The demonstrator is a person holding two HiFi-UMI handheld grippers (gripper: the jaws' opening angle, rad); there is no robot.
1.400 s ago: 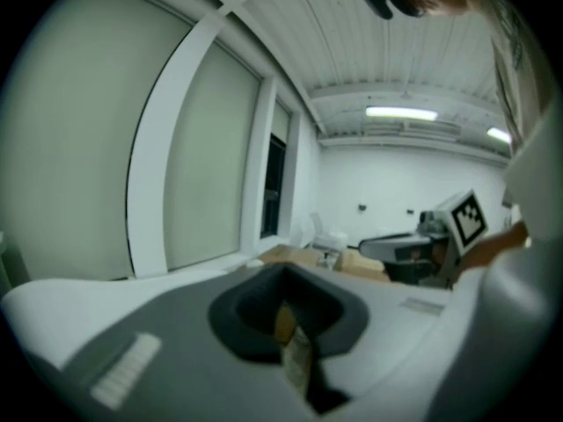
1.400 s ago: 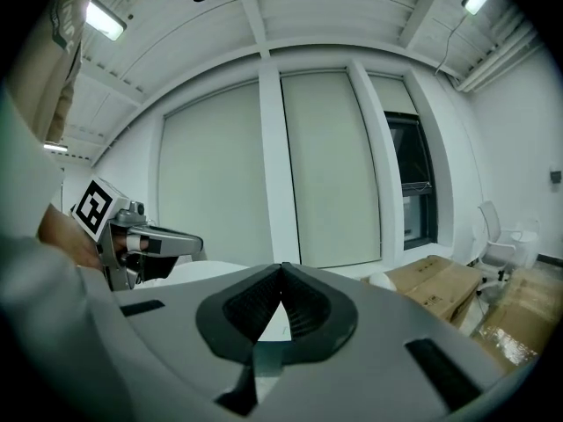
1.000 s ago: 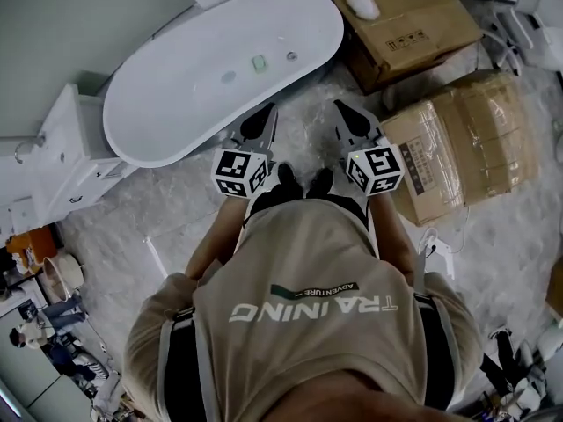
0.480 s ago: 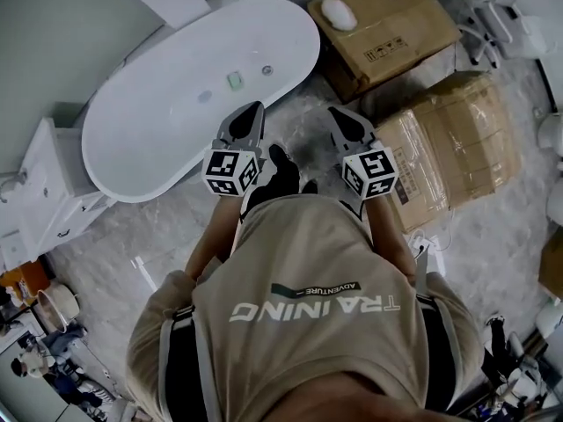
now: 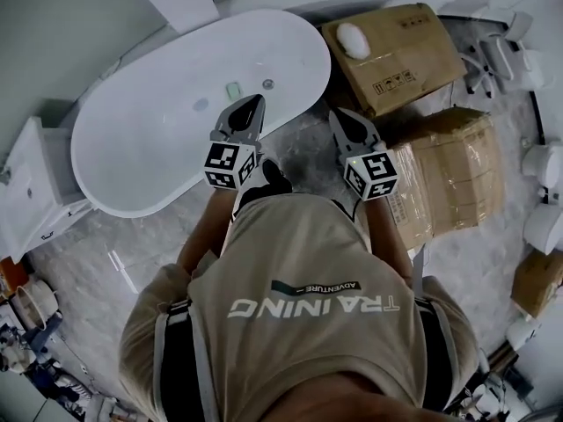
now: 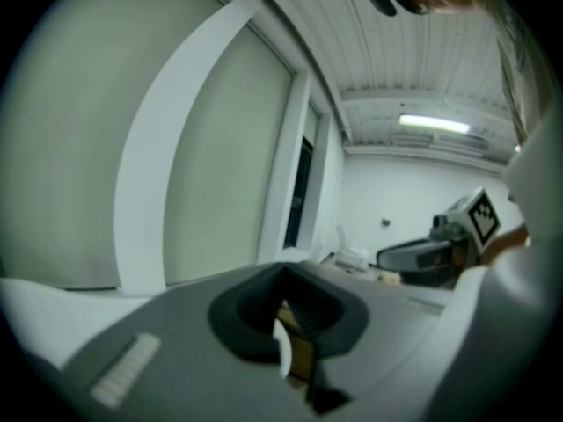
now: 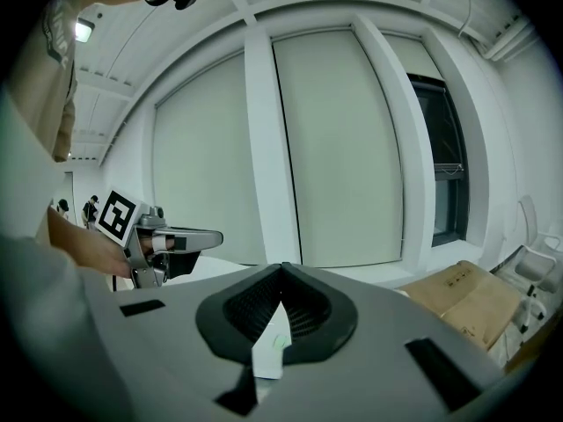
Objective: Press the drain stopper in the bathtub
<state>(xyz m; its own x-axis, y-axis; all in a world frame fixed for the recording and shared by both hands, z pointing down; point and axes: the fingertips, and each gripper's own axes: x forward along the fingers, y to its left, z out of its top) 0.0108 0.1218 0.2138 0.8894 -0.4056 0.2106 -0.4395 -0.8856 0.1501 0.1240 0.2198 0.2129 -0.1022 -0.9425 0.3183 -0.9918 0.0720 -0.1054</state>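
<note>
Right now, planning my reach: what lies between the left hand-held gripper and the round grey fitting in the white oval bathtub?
Only bare bathtub surface, in the head view.

The pale marbled floor (image 5: 132,236) is carrying a white oval bathtub (image 5: 149,139) lying slantwise, with a white cabinet (image 5: 31,192) standing just beside its left end, while a plain cardboard box (image 5: 413,51) and a film-wrapped box (image 5: 457,174) are sitting near its right end.
</note>
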